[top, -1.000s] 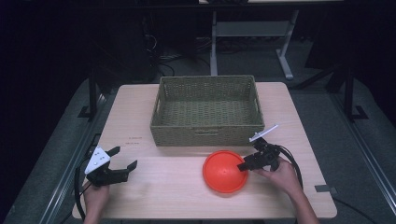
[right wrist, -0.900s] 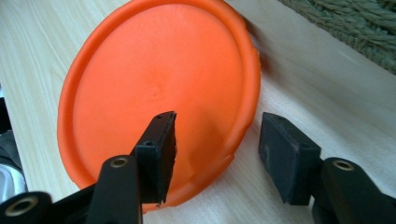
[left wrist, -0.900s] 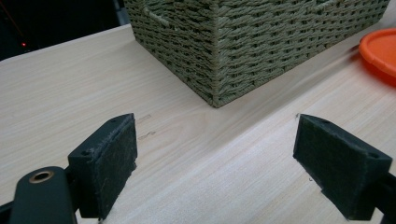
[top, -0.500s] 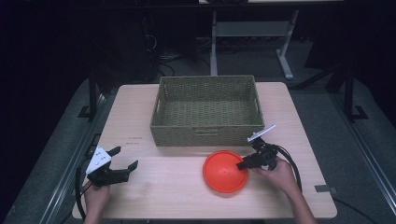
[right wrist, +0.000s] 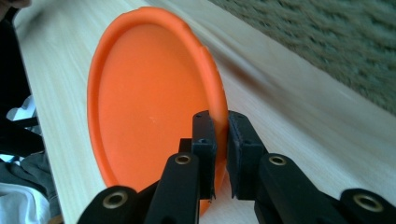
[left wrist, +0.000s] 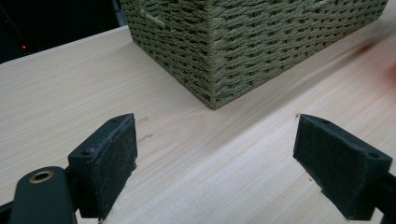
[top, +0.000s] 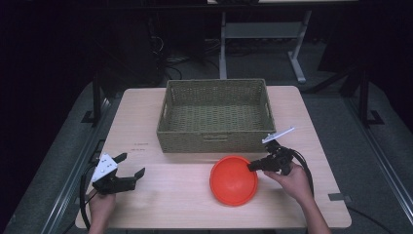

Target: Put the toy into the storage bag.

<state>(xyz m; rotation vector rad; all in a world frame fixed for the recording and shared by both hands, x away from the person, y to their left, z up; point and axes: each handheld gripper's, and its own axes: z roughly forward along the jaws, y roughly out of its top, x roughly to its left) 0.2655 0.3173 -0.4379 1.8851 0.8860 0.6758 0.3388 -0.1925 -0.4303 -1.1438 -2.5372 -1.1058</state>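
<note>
An orange plate [top: 233,179] lies on the wooden table [top: 170,204] just in front of the woven basket [top: 214,117]. My right gripper [top: 253,167] reaches its right rim from the right; its jaws have just been closing. In the right gripper view the two pads clamp the orange plate's [right wrist: 149,98] rim, so the right gripper [right wrist: 221,140] is shut on it. My left gripper [top: 131,166] rests at the table's front left, open. In the left gripper view the left gripper [left wrist: 215,154] has only bare table between its wide-set pads, facing a corner of the basket [left wrist: 243,46].
The basket is empty and stands at the middle back of the table. Dark floor, cables and a metal stand [top: 258,34] lie beyond the table. A cable [top: 304,163] trails from the right gripper.
The right gripper's jaws have closed onto the plate's right rim. The left gripper and the plate have stayed where they were.
</note>
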